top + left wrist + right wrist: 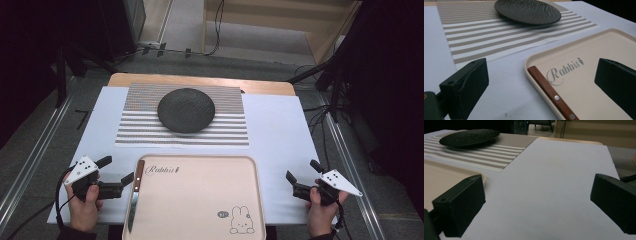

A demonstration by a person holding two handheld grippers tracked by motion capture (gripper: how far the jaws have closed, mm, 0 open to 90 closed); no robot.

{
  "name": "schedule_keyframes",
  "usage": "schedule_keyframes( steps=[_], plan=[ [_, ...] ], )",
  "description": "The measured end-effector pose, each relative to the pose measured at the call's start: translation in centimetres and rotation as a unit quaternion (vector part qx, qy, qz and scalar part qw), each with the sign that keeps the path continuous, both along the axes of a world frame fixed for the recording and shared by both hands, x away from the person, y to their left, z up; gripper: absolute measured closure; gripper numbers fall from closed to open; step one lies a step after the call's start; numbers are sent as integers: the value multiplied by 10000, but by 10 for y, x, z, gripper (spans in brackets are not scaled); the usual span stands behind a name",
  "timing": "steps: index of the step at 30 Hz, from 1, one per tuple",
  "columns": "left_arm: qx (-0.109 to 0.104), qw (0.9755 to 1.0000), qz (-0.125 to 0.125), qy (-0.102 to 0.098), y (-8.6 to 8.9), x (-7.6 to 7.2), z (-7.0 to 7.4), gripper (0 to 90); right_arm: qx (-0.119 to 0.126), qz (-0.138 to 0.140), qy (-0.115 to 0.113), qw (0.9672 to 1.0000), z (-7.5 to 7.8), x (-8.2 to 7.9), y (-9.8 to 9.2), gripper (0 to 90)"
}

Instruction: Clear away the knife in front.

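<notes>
A knife (pixel 134 197) with a brown wooden handle (pixel 546 90) lies along the left rim of a pale pink tray (pixel 200 158) marked "Rabbit". My left gripper (pixel 116 170) hovers just left of the tray's near left corner with its jaws wide apart and nothing pressed between them. In the left gripper view the handle lies on the tray rim (pixel 529 62) ahead, between the spread jaws of the left gripper (pixel 541 75). My right gripper (pixel 303 171) stands open over the white cloth right of the tray, empty (pixel 537 195).
A black textured plate (pixel 186 110) rests on a striped placemat (pixel 140 130) behind the tray. A white cloth (pixel 280 130) covers the wooden table. Dark stands and cables flank the table on both sides.
</notes>
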State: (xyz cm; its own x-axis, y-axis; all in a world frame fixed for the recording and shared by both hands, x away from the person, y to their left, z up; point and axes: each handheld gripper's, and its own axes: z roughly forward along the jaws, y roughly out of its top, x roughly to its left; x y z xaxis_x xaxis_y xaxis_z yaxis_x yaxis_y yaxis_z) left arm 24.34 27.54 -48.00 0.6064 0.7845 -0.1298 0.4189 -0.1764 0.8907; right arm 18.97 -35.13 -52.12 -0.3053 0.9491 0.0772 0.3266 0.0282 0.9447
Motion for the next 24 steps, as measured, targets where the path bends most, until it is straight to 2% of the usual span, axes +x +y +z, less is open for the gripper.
schedule_keyframes(
  steps=[8, 12, 15, 19, 22, 24],
  plan=[
    [14, 9997, 240, 65, 17, 3, -2, 0, 11, -15, 7, 10000, 0, 0, 0, 0],
    [26, 9993, 381, 31, 28, 3, -1, 0, 7, -17, 7, 10000, 0, 0, 0, 0],
    [251, 9982, 550, -24, 37, 4, -1, 0, 11, -17, 5, 10000, 0, 0, 0, 0],
    [123, 9976, 687, -24, 50, 4, -1, 0, 11, -24, 7, 10000, 0, 0, 0, 0],
    [-65, 9971, 756, -24, 62, 2, -2, 0, 17, -29, 8, 10000, 0, 0, 0, 0],
    [-64, 9972, 751, -32, 63, 2, -2, 0, 18, -31, 9, 10000, 0, 0, 0, 0]
  ],
)
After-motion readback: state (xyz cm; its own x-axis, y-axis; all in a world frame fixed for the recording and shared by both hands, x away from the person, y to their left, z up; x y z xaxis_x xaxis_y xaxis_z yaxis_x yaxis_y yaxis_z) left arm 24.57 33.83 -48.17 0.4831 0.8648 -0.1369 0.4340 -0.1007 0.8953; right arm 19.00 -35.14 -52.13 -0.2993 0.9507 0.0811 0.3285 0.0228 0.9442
